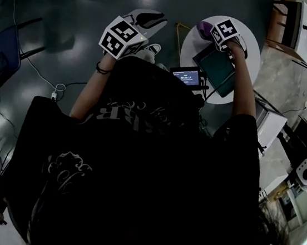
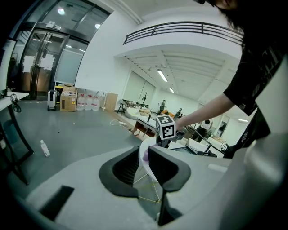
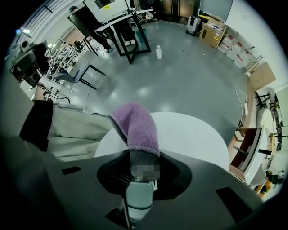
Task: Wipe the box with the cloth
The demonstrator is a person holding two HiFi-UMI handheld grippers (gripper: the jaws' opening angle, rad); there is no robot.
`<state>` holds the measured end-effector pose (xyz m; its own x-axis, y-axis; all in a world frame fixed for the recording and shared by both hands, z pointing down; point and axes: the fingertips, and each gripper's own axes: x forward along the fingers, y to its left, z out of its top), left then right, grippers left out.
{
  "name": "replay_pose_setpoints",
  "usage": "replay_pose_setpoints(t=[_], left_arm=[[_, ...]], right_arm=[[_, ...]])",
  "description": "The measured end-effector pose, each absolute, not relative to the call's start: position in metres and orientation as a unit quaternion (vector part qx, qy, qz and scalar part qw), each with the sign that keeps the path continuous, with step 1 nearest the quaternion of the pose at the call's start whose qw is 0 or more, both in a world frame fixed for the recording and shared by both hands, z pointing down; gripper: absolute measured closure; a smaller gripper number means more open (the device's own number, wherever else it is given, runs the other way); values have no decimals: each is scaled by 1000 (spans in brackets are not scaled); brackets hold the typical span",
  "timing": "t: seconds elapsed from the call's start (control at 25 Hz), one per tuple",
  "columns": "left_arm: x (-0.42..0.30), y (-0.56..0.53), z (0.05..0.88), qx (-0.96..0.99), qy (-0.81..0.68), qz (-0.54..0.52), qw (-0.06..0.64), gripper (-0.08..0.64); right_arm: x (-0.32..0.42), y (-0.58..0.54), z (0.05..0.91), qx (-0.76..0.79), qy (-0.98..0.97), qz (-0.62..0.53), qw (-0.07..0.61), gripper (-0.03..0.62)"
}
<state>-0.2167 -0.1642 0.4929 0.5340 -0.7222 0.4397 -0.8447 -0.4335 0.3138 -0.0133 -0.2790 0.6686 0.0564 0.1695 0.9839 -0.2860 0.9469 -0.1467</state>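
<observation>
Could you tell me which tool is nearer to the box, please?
Right. The right tool, shut on the cloth, hangs over the table just beyond the box; the left tool is off the table, to its left.

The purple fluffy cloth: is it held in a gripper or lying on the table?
Held: the purple fluffy cloth is clamped between the fingers of the right gripper.

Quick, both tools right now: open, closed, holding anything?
Left tool: open, nothing between its jaws.
Right tool: closed on the purple cloth.
</observation>
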Motion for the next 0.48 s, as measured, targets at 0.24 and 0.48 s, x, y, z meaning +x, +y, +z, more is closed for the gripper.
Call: replay_pose_setpoints(t=[0.24,0.48], left_arm=[[-207,-164,493,849,-449,123,251,492],[-201,-166,493,857,-435,123,248,492]], right_arm=[[-10,-252,669,22,-661,153,734,506],[-9,-232,668,14,-663,164,731,506]])
